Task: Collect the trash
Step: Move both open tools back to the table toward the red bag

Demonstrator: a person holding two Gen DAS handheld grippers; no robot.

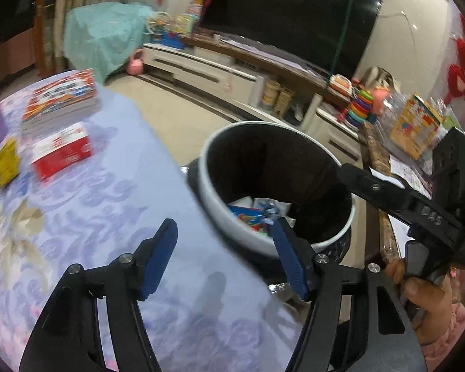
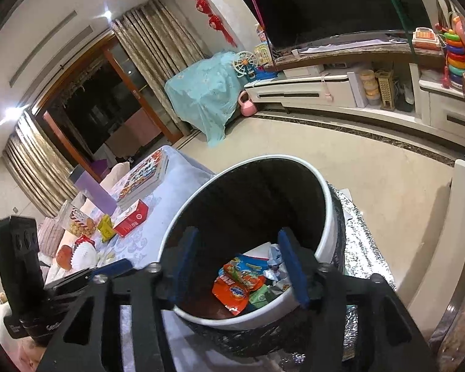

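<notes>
A round trash bin with a white rim [image 1: 207,145] [image 2: 328,217] and a dark inside stands against the edge of the table. Several snack wrappers [image 1: 251,217] [image 2: 241,282], orange, blue and green, lie at its bottom with crumpled paper. My left gripper [image 1: 223,221] is open with nothing between its blue pads; it hangs over the table's edge, its right finger in front of the bin's near rim. My right gripper [image 2: 238,231] is open over the bin's mouth, and the wrappers show far below between its fingers. A hand [image 1: 418,291] holds the right gripper's handle.
The table carries a lilac patterned cloth [image 1: 108,201]. On it lie a red box [image 1: 62,155] [image 2: 131,217], a yellow packet [image 1: 6,162] [image 2: 105,226], a stack of books [image 1: 62,99] and snack packs [image 2: 77,220]. Silver foil [image 2: 362,248] lies around the bin. A TV cabinet [image 2: 310,93] lines the far wall.
</notes>
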